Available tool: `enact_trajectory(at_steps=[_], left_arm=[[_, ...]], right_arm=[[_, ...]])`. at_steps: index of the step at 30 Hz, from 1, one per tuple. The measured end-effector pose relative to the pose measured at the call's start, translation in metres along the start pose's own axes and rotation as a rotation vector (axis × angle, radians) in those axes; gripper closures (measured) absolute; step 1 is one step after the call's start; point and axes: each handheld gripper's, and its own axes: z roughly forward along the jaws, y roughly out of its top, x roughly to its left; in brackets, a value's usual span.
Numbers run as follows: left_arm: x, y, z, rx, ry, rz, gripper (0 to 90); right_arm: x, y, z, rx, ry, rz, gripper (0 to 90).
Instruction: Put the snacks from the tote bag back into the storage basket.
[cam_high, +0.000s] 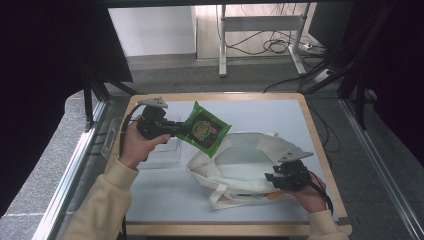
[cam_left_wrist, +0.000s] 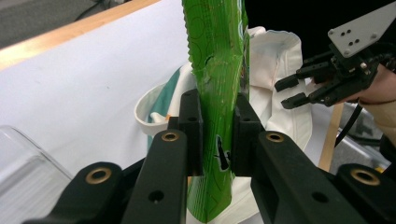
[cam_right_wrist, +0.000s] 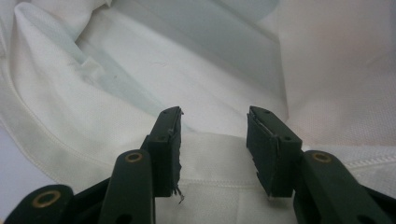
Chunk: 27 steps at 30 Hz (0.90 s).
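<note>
A green snack packet (cam_high: 204, 129) hangs in the air above the table's left middle, with my left gripper (cam_high: 180, 131) shut on its left edge. In the left gripper view both pads clamp the packet (cam_left_wrist: 218, 60) upright at my gripper (cam_left_wrist: 217, 123). Just right of it lies a white tote bag (cam_high: 245, 160) with its mouth open. My right gripper (cam_high: 269, 179) sits at the bag's front right rim. In the right gripper view its jaws (cam_right_wrist: 214, 119) stand apart over the bag's hem (cam_right_wrist: 215, 179), pinching nothing.
A clear plastic container (cam_high: 161, 150) sits on the white table mat (cam_high: 165, 200) under my left hand. The bag's handles (cam_high: 220, 200) trail toward the front edge. The wooden table rim (cam_high: 315, 135) borders the mat at the right.
</note>
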Motion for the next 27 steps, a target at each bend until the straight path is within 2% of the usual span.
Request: enact_trajectory(at_steps=[5,6,8,12,17,23,27], left_arm=[[-0.003,0.007,-0.008,0.022,0.024,0.041,78.5],[-0.004,0.009,-0.011,0.036,0.044,0.049,78.5],[-0.004,0.01,-0.015,0.041,0.053,0.056,78.5],[-0.003,0.012,-0.02,0.052,0.065,0.072,78.5],[0.003,0.014,-0.024,0.093,0.075,0.1,78.5],[0.008,0.017,-0.032,0.092,0.067,0.121,78.5],[0.012,0.019,-0.036,0.108,0.091,0.123,78.6]], right_arm=[[0.0,0.0,0.0,0.001,0.001,0.0,54.6],[0.001,0.0,0.001,0.002,0.001,-0.001,54.5],[0.001,0.0,0.001,0.002,0.0,-0.002,54.5],[0.001,0.0,0.001,0.004,0.001,0.0,54.4],[0.001,0.0,0.002,0.008,0.004,0.001,54.1],[0.002,0.0,0.003,0.01,0.004,-0.003,53.9],[0.001,0.0,0.003,0.01,0.005,-0.001,53.7]])
